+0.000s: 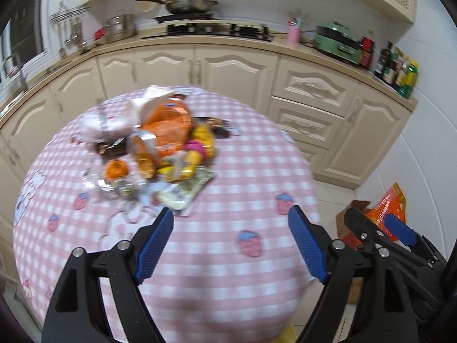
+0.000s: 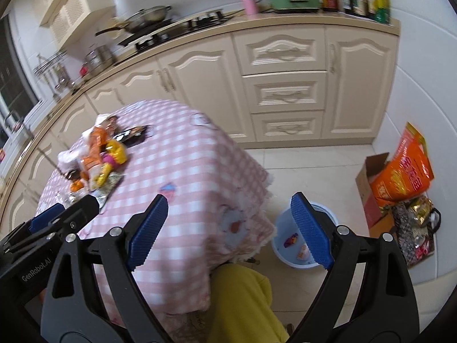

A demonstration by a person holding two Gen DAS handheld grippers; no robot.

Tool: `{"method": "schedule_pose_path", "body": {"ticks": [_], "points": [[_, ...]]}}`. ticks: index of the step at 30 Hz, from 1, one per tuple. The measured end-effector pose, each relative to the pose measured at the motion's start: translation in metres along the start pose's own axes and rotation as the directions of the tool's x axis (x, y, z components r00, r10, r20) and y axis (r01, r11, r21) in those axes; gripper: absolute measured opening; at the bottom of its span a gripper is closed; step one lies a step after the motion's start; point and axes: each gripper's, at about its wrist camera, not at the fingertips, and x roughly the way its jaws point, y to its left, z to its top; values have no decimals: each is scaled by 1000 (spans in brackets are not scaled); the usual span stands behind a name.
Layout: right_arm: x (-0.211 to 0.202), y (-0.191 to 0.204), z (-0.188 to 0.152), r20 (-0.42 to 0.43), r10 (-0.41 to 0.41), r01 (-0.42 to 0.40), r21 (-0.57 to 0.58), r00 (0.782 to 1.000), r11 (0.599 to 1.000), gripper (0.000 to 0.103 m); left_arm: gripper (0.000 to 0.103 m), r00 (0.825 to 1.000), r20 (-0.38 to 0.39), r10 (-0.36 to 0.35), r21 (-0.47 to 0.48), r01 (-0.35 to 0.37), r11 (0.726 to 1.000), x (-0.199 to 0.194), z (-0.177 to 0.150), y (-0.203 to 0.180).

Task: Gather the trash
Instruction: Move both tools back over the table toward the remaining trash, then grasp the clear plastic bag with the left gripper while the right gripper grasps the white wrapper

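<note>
Left gripper point(image 1: 231, 243): fingers spread wide, nothing between them, above the near part of the pink checked surface point(image 1: 257, 177). Right gripper point(image 2: 230, 230): fingers spread wide, empty, over the surface's near right corner. The trash pile point(image 1: 154, 143), orange packets, yellow wrappers, clear plastic and white paper, lies heaped on the far left of the surface, well apart from both grippers. A blue bucket point(image 2: 278, 245) stands on the floor just right of the surface, 2 wrappers point(image 2: 297, 245) inside.

A heap of wrappers and packets point(image 1: 160, 145), mostly orange and yellow, lies on the tablecloth; the blue bin point(image 2: 281, 253) at four o'clock holds two scraps.
</note>
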Motion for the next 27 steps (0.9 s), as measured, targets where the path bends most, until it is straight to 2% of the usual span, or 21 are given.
{"method": "schedule_pose_path", "body": {"ticks": [3, 8, 15, 24, 26, 27], "points": [[5, 21, -1, -15, 28, -29, -33, 999, 999, 87, 90, 1000, -11, 26, -45, -27, 999, 0, 1, 26], [17, 52, -3, -48, 76, -80, -87, 996, 993, 88, 91, 995, -39, 91, -104, -95, 990, 6, 2, 67], [33, 84, -4, -82, 85, -97, -153, 993, 984, 88, 91, 987, -102, 123, -148, -138, 979, 30, 9, 108], [63, 109, 4, -135, 70, -98, -209, 988, 973, 88, 90, 986, -136, 91, -133, -110, 985, 68, 22, 129], [68, 114, 4, -144, 65, -97, -226, 987, 969, 88, 86, 986, -149, 73, -135, -94, 986, 76, 24, 132], [72, 117, 5, -151, 61, -96, -236, 987, 967, 88, 70, 985, -159, 59, -139, -82, 987, 80, 25, 134]]}}
